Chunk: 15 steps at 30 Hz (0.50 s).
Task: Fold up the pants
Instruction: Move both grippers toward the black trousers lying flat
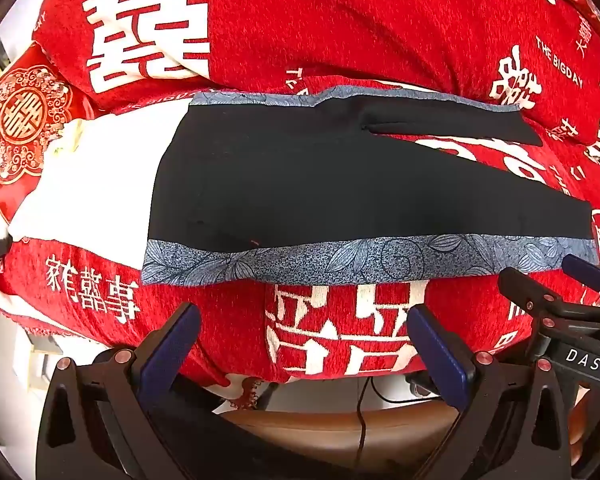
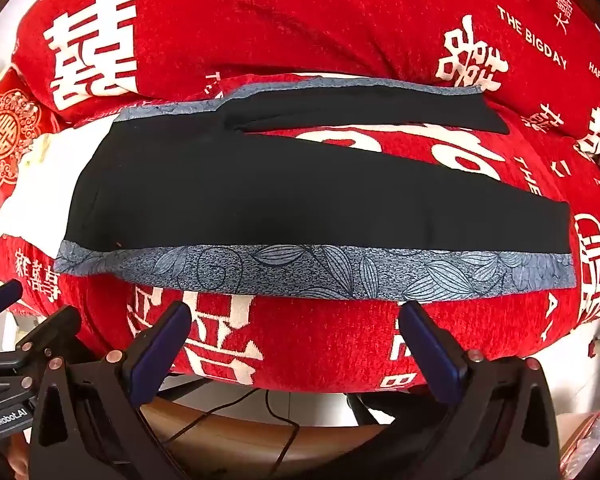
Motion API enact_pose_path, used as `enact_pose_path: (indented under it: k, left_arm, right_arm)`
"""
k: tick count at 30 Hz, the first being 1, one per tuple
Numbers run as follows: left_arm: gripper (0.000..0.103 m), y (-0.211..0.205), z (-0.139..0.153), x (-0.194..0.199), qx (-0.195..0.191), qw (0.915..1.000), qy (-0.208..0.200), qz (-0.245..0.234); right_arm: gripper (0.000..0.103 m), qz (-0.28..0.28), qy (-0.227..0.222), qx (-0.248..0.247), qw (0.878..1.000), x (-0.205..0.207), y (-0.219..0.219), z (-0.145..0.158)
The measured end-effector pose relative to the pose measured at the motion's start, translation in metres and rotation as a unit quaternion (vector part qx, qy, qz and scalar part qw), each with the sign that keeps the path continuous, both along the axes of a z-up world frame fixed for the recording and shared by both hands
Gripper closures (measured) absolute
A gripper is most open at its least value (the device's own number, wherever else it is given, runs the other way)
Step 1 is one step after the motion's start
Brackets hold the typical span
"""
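Observation:
Black pants [image 1: 320,192] with blue-grey leaf-patterned side stripes lie flat on a red cover, waist to the left, legs spread apart to the right; they also show in the right wrist view [image 2: 300,196]. My left gripper [image 1: 304,320] is open and empty, just short of the near stripe [image 1: 340,260]. My right gripper [image 2: 296,320] is open and empty, near the same stripe [image 2: 320,268]. The right gripper also shows at the right edge of the left wrist view [image 1: 568,292].
The red cover [image 1: 320,20] with white characters drapes the whole surface. A white cloth [image 1: 92,184] lies under the waist end at left. A patterned red cushion [image 1: 16,120] sits far left. A brown chair and cable [image 1: 360,420] are below the near edge.

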<state>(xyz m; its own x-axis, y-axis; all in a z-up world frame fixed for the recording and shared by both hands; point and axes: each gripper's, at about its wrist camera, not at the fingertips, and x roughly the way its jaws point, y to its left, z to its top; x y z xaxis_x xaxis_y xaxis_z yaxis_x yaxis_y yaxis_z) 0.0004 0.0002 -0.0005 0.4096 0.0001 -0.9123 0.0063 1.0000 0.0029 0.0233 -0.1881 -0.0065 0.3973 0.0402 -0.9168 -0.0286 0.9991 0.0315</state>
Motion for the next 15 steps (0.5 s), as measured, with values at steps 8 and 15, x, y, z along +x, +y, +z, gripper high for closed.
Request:
enact_pose_path:
  k: [8,15]
  left_arm:
    - [0.0,0.003,-0.004,0.004,-0.004,1.0,0.001,0.0]
    - [0.0,-0.001,-0.019,0.006,0.012,0.9999,0.004,0.002]
  right_arm:
    - [0.0,-0.003,0.002,0.005,1.0,0.0,-0.001,-0.003]
    - [0.0,0.006,0.007,0.005,1.0,0.001,0.007,-0.019]
